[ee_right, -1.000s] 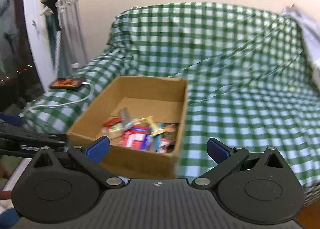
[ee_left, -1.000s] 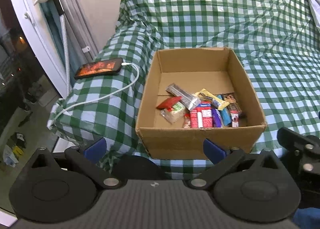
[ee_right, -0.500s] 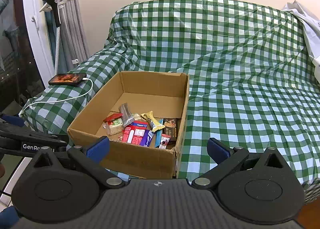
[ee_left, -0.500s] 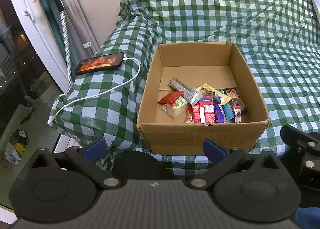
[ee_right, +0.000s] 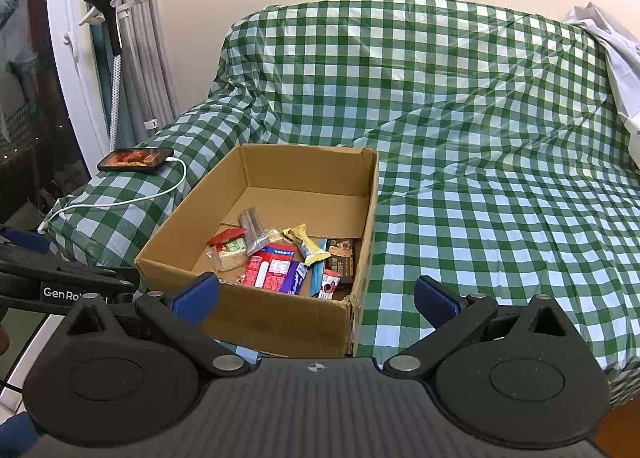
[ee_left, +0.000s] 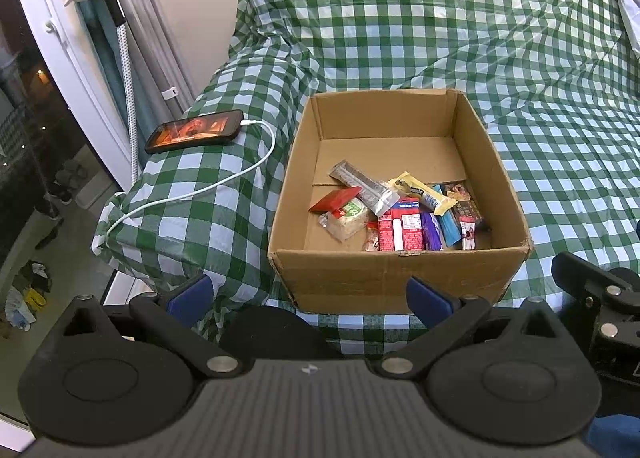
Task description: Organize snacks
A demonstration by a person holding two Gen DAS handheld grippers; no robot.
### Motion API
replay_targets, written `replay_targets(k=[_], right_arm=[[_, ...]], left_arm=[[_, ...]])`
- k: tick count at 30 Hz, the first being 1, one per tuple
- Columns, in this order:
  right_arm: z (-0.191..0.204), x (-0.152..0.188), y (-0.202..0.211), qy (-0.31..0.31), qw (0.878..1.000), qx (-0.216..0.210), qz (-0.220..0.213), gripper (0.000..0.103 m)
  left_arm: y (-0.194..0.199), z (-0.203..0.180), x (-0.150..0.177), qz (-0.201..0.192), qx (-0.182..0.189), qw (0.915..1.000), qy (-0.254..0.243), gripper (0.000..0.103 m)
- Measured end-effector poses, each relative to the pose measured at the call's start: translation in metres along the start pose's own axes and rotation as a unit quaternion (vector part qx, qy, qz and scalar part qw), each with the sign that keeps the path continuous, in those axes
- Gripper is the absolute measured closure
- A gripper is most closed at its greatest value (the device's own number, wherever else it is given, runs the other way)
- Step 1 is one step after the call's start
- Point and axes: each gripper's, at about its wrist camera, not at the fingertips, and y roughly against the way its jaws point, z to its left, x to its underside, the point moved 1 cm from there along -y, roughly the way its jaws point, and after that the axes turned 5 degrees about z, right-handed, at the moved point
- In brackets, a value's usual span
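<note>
Snacks [ee_left: 400, 213] lay heaped in near-right part of cardboard box [ee_left: 296, 177] on checked cover [ee_right: 500, 161]; none seen outside it. Fits either sorted-and-done or pile awaiting sorting. Left gripper [ee_left: 308, 294] & right gripper [ee_right: 316, 300] hung short of box front, jaws spread wide, nothing held. Phone [ee_left: 196, 130] on charge to left, prob. unrelated.

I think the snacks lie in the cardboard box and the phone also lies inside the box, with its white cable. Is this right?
Not quite. The snacks do lie in the cardboard box, but the phone lies outside it, on the checked cover to its left, with its white cable attached. The left wrist view shows it.
</note>
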Motion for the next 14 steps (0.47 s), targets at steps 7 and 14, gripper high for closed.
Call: replay_targets(k=[7, 14], right_arm=[[0.0001, -0.0001, 0.0004, 0.0, 1.0, 0.0, 0.0, 0.001], [0.0013, -0.0021, 0.0039, 0.006, 1.0, -0.01, -0.01, 0.001]], left_arm=[[0.0007, -0.0012, -0.0007, 0.001, -0.001, 1.0, 0.0, 0.0], [0.0011, 0.0011, -0.0022, -0.001, -0.005, 1.0, 0.007, 0.0]])
